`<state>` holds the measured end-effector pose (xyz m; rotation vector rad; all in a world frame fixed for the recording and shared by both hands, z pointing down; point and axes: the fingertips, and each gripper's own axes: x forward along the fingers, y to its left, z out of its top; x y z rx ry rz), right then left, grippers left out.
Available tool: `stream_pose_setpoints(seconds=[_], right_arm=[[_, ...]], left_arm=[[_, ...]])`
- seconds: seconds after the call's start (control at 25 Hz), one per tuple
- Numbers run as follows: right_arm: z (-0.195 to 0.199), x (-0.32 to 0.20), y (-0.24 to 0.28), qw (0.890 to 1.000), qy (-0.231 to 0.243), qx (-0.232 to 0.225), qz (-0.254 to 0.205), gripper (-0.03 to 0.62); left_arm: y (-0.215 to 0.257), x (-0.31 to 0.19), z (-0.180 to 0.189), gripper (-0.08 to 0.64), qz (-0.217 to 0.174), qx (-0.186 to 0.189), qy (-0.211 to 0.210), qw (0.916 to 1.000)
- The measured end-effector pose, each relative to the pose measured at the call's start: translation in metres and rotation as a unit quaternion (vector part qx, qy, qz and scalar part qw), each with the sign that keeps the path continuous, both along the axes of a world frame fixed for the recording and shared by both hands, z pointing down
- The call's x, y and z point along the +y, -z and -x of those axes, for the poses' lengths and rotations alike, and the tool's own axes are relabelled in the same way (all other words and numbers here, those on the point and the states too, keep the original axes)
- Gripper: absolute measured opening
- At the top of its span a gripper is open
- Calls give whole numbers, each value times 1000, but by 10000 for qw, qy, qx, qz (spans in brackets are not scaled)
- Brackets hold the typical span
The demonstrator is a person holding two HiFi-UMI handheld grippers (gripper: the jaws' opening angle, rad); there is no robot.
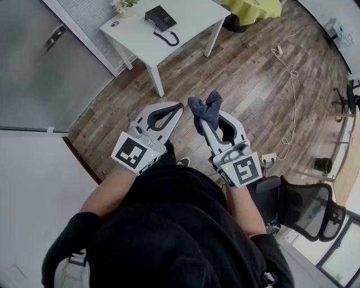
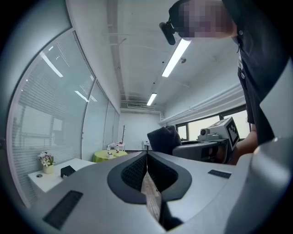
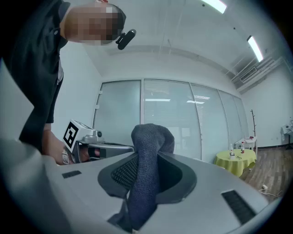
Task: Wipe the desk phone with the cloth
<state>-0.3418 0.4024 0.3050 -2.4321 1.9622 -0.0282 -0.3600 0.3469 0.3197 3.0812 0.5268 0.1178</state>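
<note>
A black desk phone (image 1: 160, 18) with a coiled cord lies on a white table (image 1: 194, 22) far ahead, also small in the left gripper view as the phone (image 2: 67, 171). My right gripper (image 1: 210, 116) is shut on a dark blue-grey cloth (image 1: 206, 110), which bunches up above its jaws; in the right gripper view the cloth (image 3: 147, 169) stands between the pads. My left gripper (image 1: 176, 107) is shut with nothing in it, its jaw tips meeting. Both grippers are held close to the body, well short of the table.
A small flower pot (image 1: 125, 7) stands at the table's far left corner. A yellow-green round table (image 1: 252, 8) is beyond. A white cable (image 1: 292, 79) runs over the wooden floor to a power strip (image 1: 269, 159). A black office chair (image 1: 301, 209) stands at the right, a glass wall (image 1: 39, 73) on the left.
</note>
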Motion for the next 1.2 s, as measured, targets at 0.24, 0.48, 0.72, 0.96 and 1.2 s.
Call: stream_pose_setpoints(seconds=[0.24, 0.48, 0.72, 0.96, 1.2], right_arm=[[5, 3, 3, 9999, 67, 15, -84, 112], [7, -4, 8, 9996, 222, -4, -176, 112], [-9, -30, 1, 9997, 251, -45, -12, 112], [-39, -74, 2, 9996, 272, -32, 45, 112], [-62, -124, 4, 9992, 381, -96, -43, 112]], left_arm=[[3, 2, 1, 11, 34, 83, 72, 9999], [1, -4, -2, 11, 48, 10, 153, 9999], [0, -32, -16, 11, 118, 5, 223, 9997], [-2, -74, -41, 11, 86, -18, 181, 9998], [-10, -121, -65, 11, 104, -110, 226, 9996]])
